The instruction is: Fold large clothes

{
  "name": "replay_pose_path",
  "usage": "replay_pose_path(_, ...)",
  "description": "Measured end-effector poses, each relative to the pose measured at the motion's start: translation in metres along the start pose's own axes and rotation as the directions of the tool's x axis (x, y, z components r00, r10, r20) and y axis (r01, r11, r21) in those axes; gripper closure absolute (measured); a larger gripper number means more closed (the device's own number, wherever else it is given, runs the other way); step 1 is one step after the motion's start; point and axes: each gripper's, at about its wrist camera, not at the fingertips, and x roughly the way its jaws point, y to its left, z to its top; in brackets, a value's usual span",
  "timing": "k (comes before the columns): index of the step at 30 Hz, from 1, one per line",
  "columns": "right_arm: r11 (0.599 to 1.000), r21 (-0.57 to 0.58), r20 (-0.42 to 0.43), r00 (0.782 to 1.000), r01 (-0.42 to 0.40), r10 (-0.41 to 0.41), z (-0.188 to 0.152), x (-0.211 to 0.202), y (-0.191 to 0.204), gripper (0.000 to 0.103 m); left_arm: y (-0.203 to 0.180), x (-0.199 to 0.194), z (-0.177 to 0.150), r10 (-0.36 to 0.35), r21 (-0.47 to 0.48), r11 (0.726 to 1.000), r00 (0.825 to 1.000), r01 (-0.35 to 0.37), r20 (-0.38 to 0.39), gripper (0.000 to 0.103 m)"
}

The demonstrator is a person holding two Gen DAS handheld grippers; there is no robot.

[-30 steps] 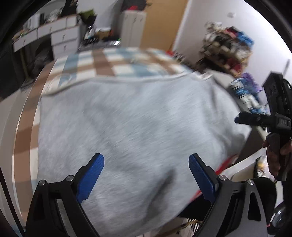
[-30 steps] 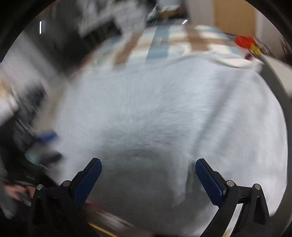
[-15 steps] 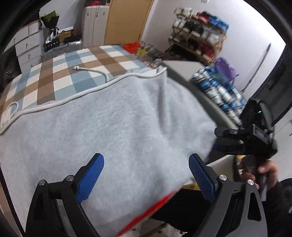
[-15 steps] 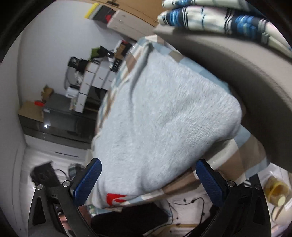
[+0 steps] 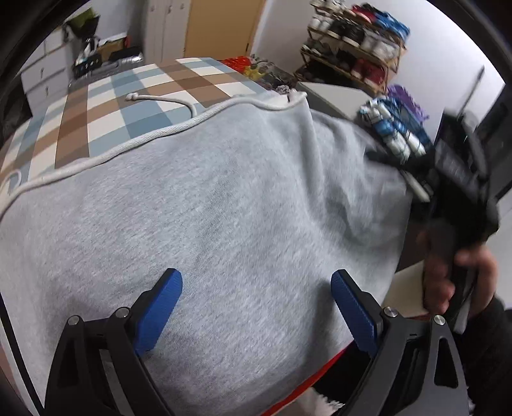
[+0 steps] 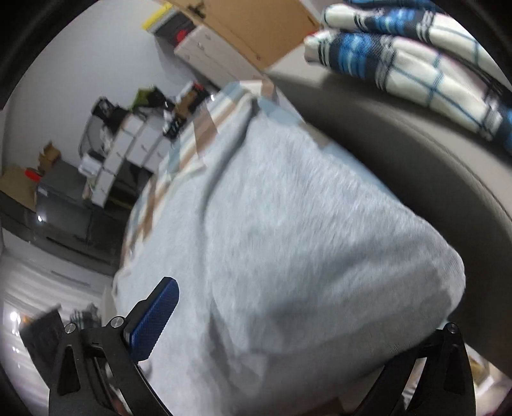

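Observation:
A large grey sweatshirt [image 5: 243,198] with a white corded edge lies spread over the checked cloth [image 5: 144,92] on the table. My left gripper [image 5: 257,288] hovers over its near part, open, with both blue pads [image 5: 160,307] apart above the fabric and nothing pinched. In the left wrist view a hand holds my right gripper [image 5: 454,192] at the garment's right edge, blurred. In the right wrist view my right gripper [image 6: 260,288] stands wide at the sweatshirt's [image 6: 304,240] corner. Its left pad [image 6: 156,316] shows and the fabric hides the other.
Folded blue-and-white checked cloths [image 6: 416,64] lie on a dark grey surface [image 6: 400,166] beside the table. A shelf of rolled goods [image 5: 355,38] stands at the back right, white drawers [image 6: 128,144] and a wooden door [image 5: 220,25] beyond the table.
The left gripper has moved over the sweatshirt, which now fills more of its view. The right gripper has rolled and moved in, so the garment's corner now covers its right finger.

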Motion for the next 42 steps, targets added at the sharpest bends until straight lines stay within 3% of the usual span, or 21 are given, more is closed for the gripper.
replay_pose_path(4,0.981,-0.181,0.105,0.991,-0.067,0.087,-0.003,-0.023,0.031,0.0,-0.002,0.0,0.001,0.01,0.013,1.0,1.0,-0.01,-0.007,0.012)
replay_pose_path(8,0.923,-0.381,0.171,0.977,-0.052,0.126,-0.021,-0.034,0.061,0.0,0.002,-0.003,0.001,-0.012,-0.012,1.0,1.0,0.012,-0.008,0.012)
replay_pose_path(10,0.912,-0.41,0.19,0.977,-0.007,0.093,-0.028,-0.035,0.061,0.0,0.002,-0.004,0.001,-0.013,-0.019,1.0,1.0,0.013,-0.008,0.012)
replay_pose_path(14,0.941,-0.333,0.234,0.972,0.059,0.022,-0.022,-0.039,0.043,0.0,0.002,-0.003,0.0,-0.011,-0.012,1.0,1.0,0.011,-0.007,0.012)
replay_pose_path(17,0.967,-0.231,0.314,0.949,0.104,-0.027,-0.006,-0.053,0.027,0.0,0.002,-0.002,0.001,-0.01,-0.011,1.0,1.0,0.01,-0.004,0.012)
replay_pose_path(21,0.978,-0.184,0.348,0.937,0.094,-0.025,0.005,-0.075,0.018,0.0,0.004,-0.002,0.001,-0.019,-0.017,1.0,1.0,0.019,-0.003,0.012)
replay_pose_path(25,0.962,-0.226,0.249,0.964,0.154,-0.096,-0.005,-0.088,0.019,0.0,0.007,-0.004,0.002,-0.032,-0.034,0.999,0.999,0.032,-0.004,0.012)
replay_pose_path(28,0.968,-0.225,0.13,0.988,0.11,-0.082,-0.026,-0.09,0.011,0.0,0.008,-0.004,0.002,-0.036,-0.046,0.998,0.999,0.036,-0.005,0.012)
replay_pose_path(31,0.985,-0.154,0.007,0.997,0.077,-0.077,-0.04,-0.075,-0.002,0.0,0.009,-0.004,0.003,-0.042,-0.058,0.997,0.999,0.042,-0.003,0.012)
replay_pose_path(35,0.999,-0.045,-0.135,0.991,-0.009,0.003,-0.044,-0.044,-0.012,0.0,0.011,-0.006,0.001,-0.055,-0.068,0.996,0.998,0.055,0.002,0.012)
replay_pose_path(42,0.997,0.046,-0.234,0.971,0.058,-0.045,-0.035,-0.021,-0.014,0.0,0.015,-0.01,-0.001,-0.075,-0.085,0.994,0.997,0.074,0.0,0.012)
